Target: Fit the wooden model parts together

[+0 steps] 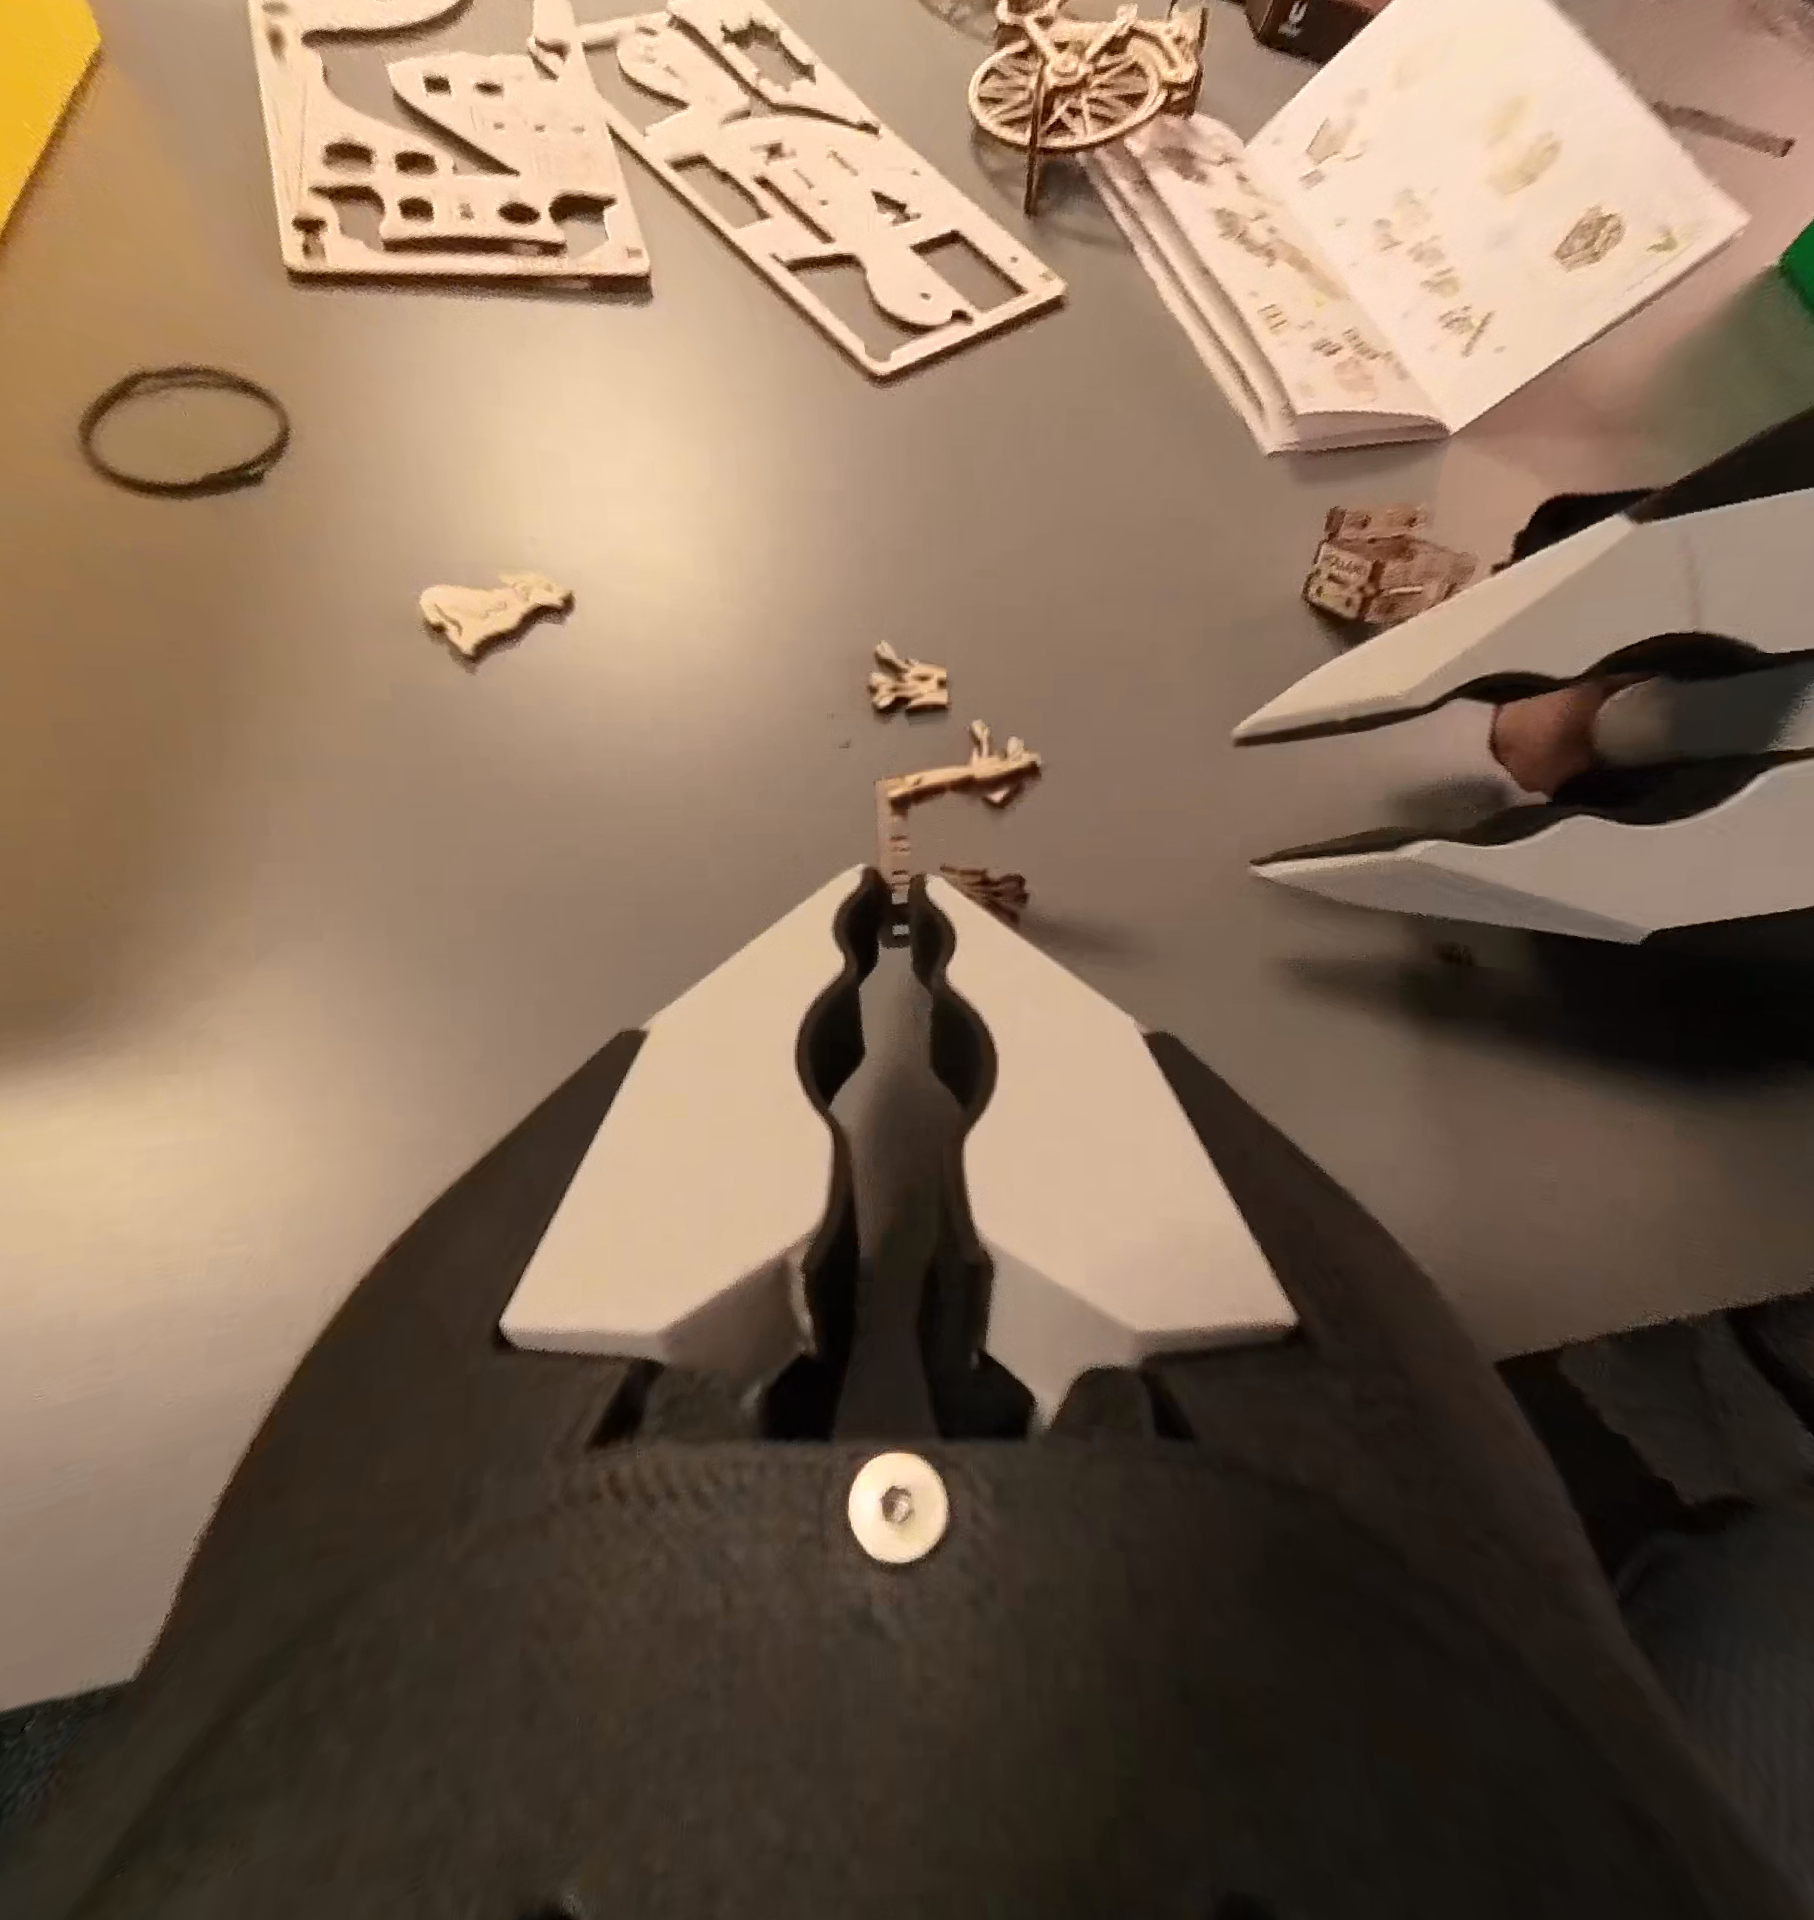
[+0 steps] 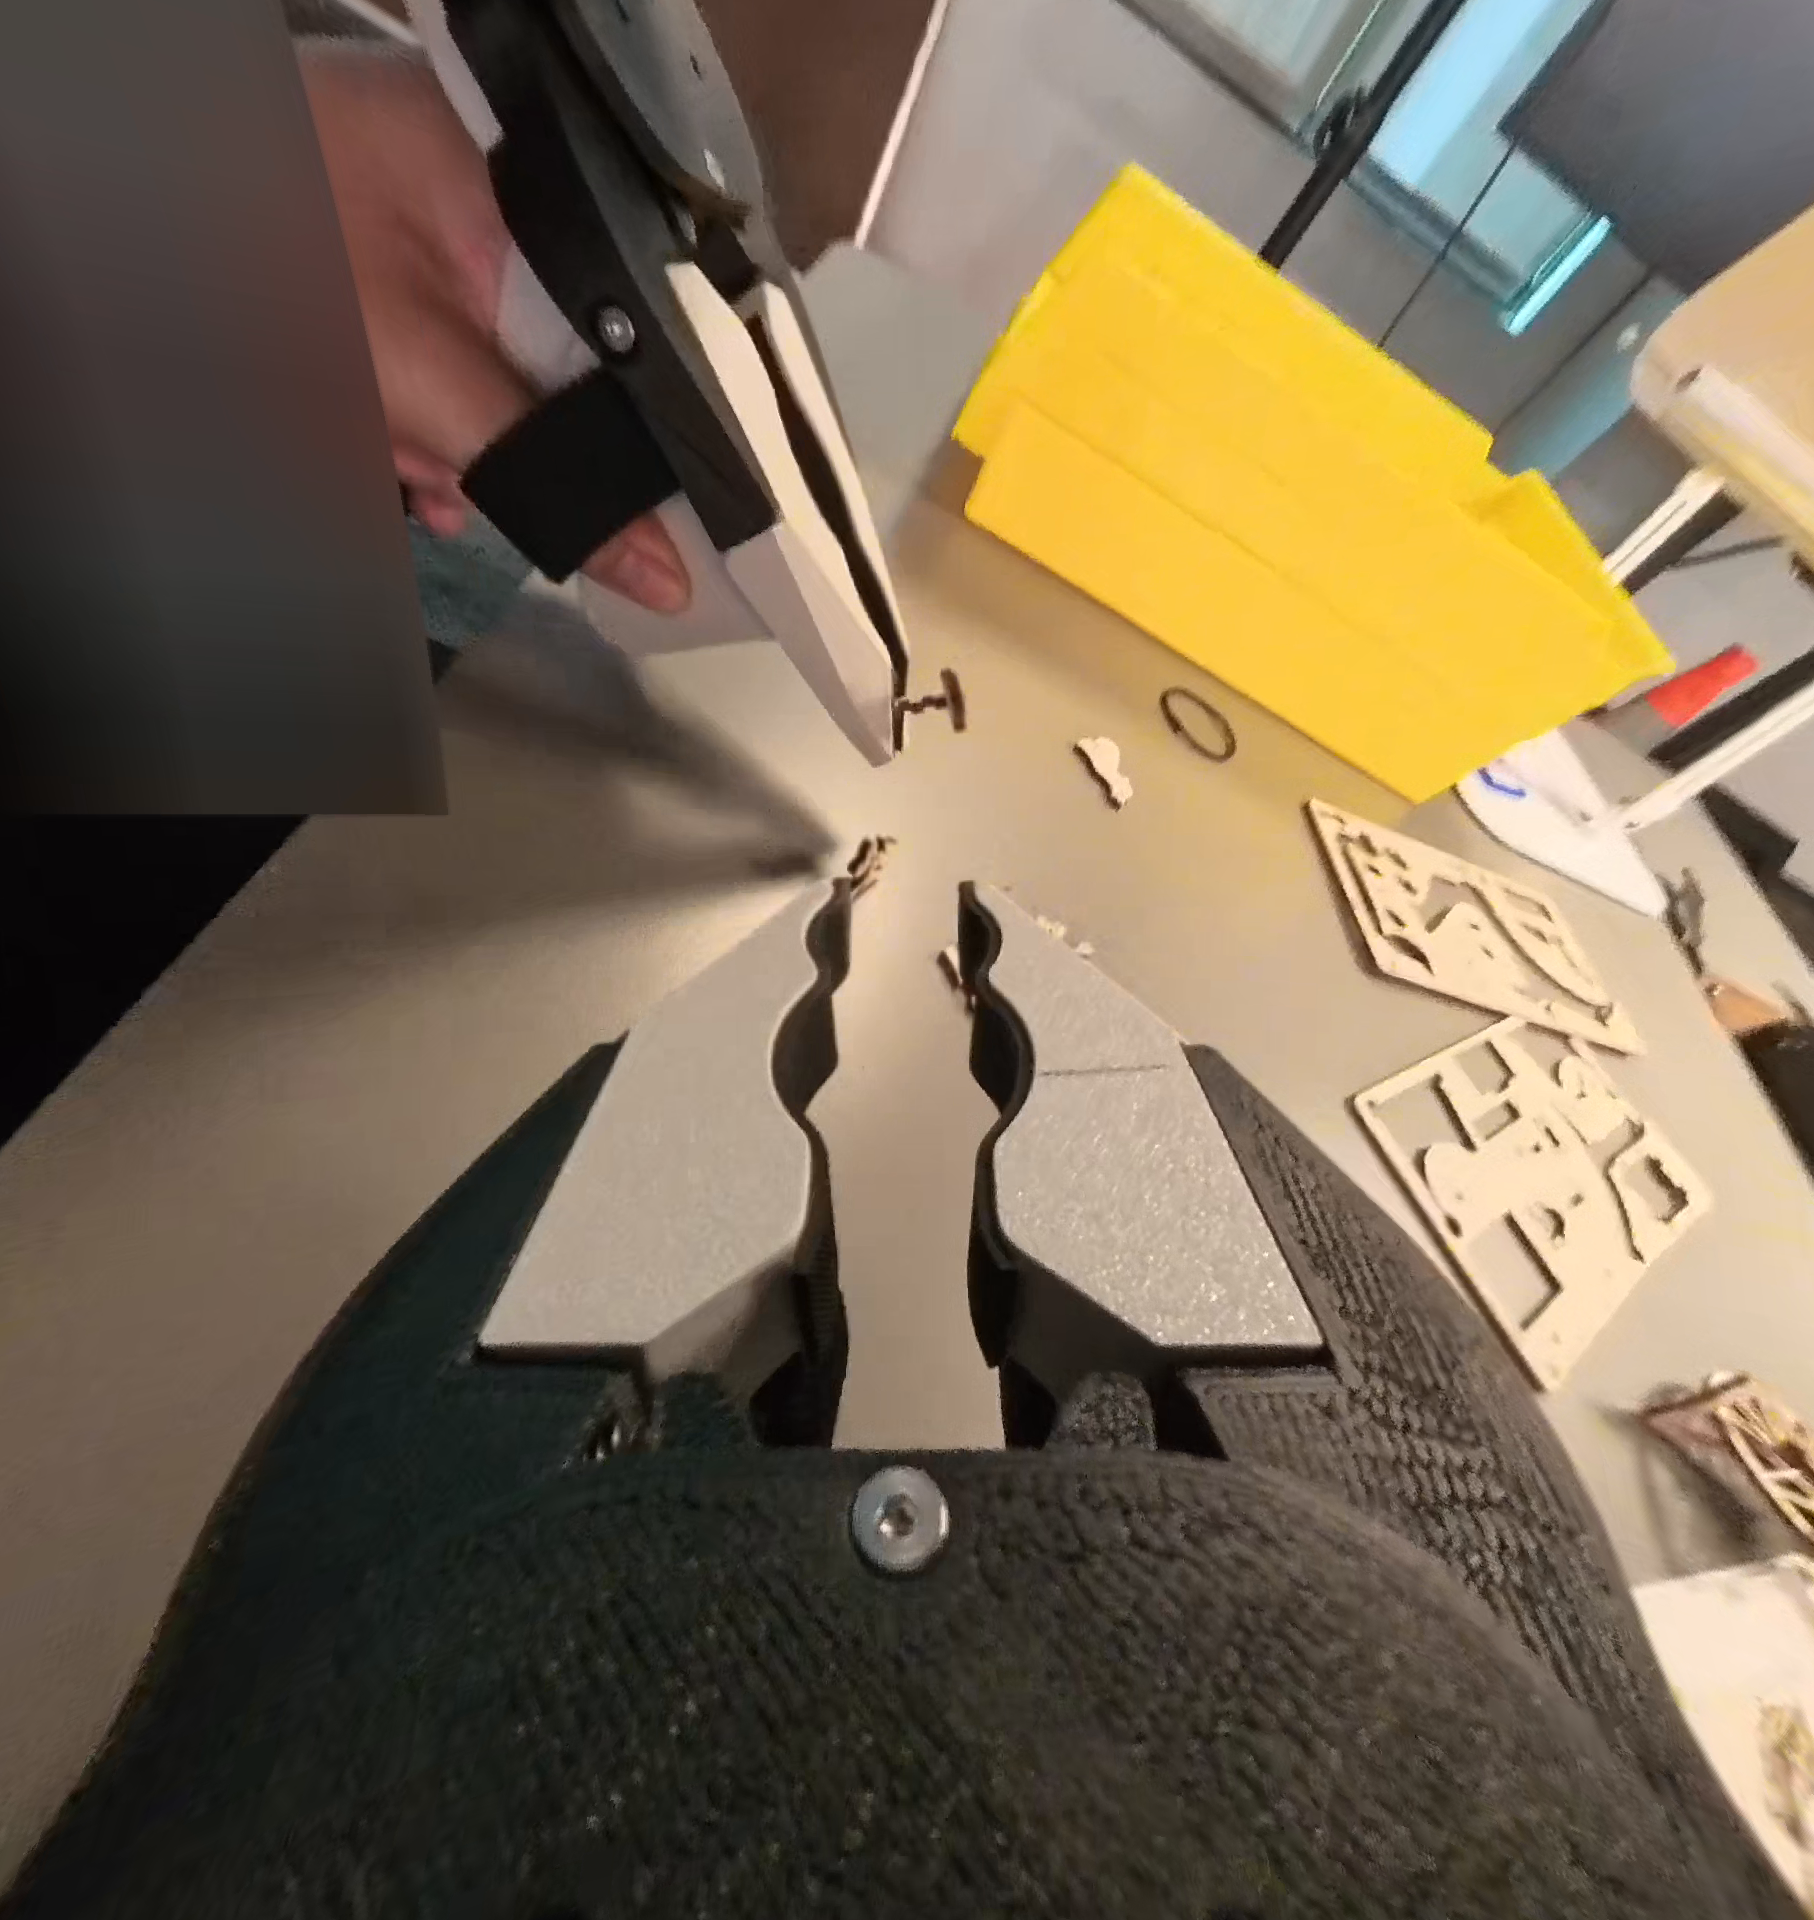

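My left gripper (image 1: 892,888) is shut on a small wooden part (image 1: 898,831) that sticks out past its tips, held above the grey table (image 1: 622,831). In the right wrist view the left gripper (image 2: 887,722) comes in from the upper left with that part (image 2: 929,707) at its tips. My right gripper (image 2: 901,885) is open and empty, low over the table; it also shows at the right of the left wrist view (image 1: 1246,800). Loose wooden pieces (image 1: 908,681) (image 1: 492,613) lie between and around the grippers. One piece (image 2: 867,857) lies just past my right gripper's left fingertip.
Two punched-out wooden sheets (image 1: 456,156) (image 1: 830,187), a built wooden bicycle model (image 1: 1079,73) and an open instruction booklet (image 1: 1454,239) lie at the far side. A black rubber band (image 1: 184,428) and a dark wooden block assembly (image 1: 1386,566) lie nearer. Yellow bins (image 2: 1277,520) stand beyond. Tip to tip, the grippers are about 6 cm apart. The black rubber band (image 1: 184,428) lies around 20 cm away from my left fingertips. Seen from the right wrist view (image 2: 1198,727) as well.
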